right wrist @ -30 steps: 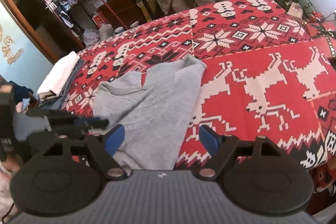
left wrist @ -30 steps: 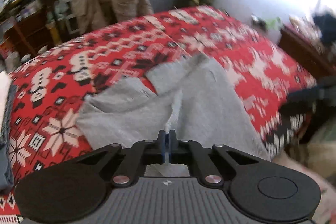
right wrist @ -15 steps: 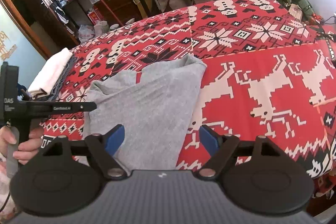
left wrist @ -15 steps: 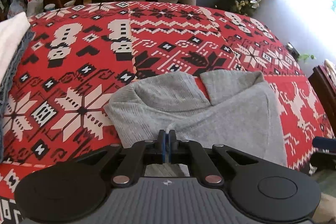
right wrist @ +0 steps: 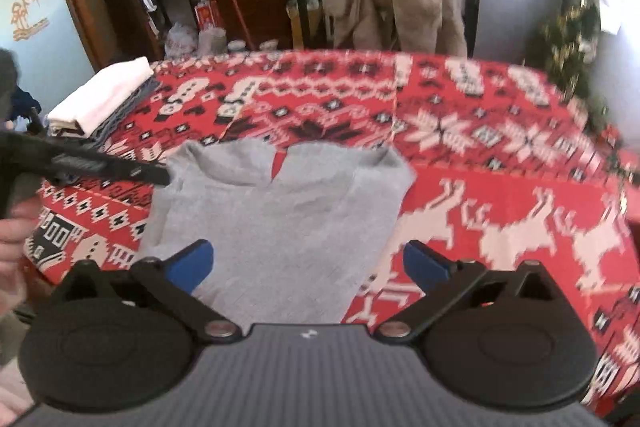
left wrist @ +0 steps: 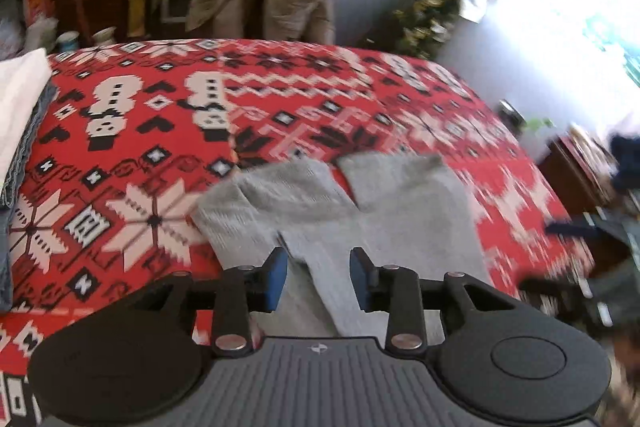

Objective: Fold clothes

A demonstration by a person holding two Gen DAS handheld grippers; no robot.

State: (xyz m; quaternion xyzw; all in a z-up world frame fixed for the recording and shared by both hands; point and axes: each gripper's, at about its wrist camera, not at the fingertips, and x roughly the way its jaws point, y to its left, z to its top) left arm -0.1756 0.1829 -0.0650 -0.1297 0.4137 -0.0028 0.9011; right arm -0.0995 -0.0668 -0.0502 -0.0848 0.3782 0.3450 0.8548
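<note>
Grey knit garment (left wrist: 360,211) laid flat on red patterned blanket (left wrist: 132,155), near its front edge. Left gripper (left wrist: 319,277) seen opening, pads clear of fabric, ridge of cloth between them. Right gripper (right wrist: 308,265) opening wide, nothing grasped. Only right view shows hand (right wrist: 14,239); folded white stack (right wrist: 102,97) seen at blanket's left.
</note>
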